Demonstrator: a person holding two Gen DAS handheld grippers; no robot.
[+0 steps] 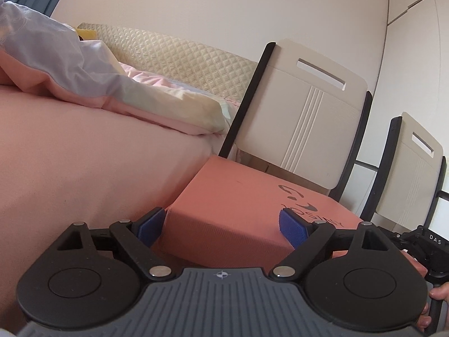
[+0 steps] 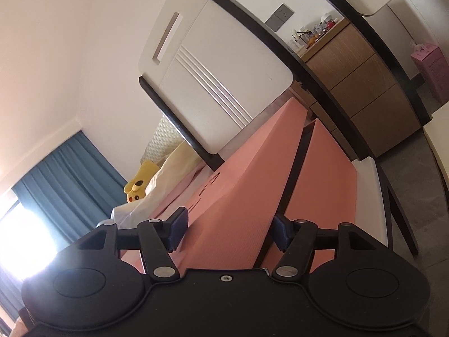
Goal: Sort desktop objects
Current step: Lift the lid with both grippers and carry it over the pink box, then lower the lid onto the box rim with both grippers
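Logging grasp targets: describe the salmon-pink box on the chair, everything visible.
The salmon-pink box is a rectangular carton with a finely ribbed, matte surface and dark printed lettering on top. It rests on the chair seat, beside the bed. The right wrist view shows its lid raised, a dark gap beneath. The left gripper straddles a corner, the right gripper the lid edge.

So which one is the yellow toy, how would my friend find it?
Look in the right wrist view at the blue curtain by the bright window. Just right of it, on the bed's pale bedding, sits the yellow plush toy. It is the only bright yellow thing there, with black-tipped ears and a red cheek.
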